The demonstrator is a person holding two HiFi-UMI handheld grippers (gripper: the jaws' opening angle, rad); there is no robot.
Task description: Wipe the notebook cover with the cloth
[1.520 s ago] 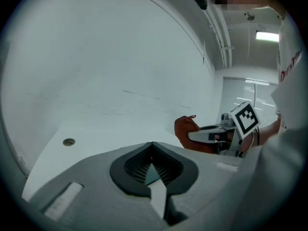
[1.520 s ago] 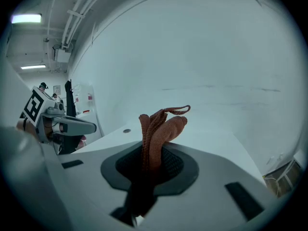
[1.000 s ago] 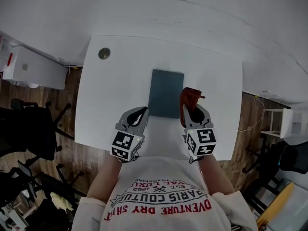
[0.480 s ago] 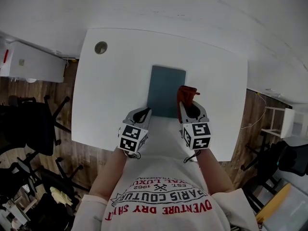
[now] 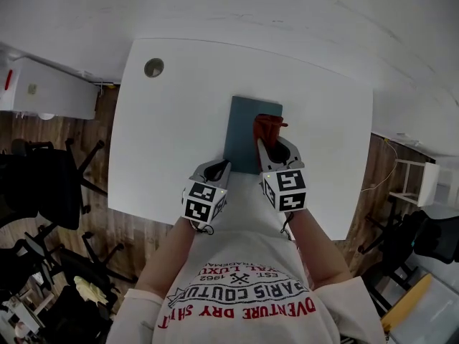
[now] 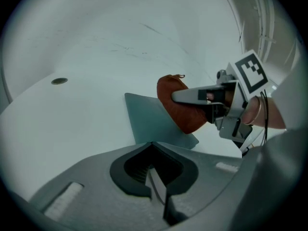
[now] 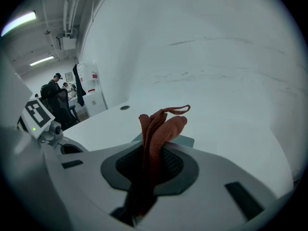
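Note:
A dark teal notebook point(image 5: 244, 129) lies flat in the middle of the white table point(image 5: 172, 135). My right gripper point(image 5: 271, 146) is shut on a rust-red cloth point(image 5: 267, 128), which hangs over the notebook's right half. In the right gripper view the cloth point(image 7: 156, 131) stands bunched between the jaws, with a corner of the notebook point(image 7: 186, 140) behind it. My left gripper point(image 5: 216, 168) is shut on nothing, just short of the notebook's near left corner. The left gripper view shows the notebook point(image 6: 150, 121), the cloth point(image 6: 179, 105) and the right gripper point(image 6: 204, 96) beyond it.
A round cable hole point(image 5: 153, 67) sits in the table's far left corner. A white cabinet point(image 5: 44, 92) and black office chairs point(image 5: 43, 185) stand on the wooden floor to the left. People stand far off at the left point(image 7: 57, 88).
My right gripper has carried the cloth left and forward, from beside the notebook's right edge to over its cover. The left gripper has edged a little toward the notebook.

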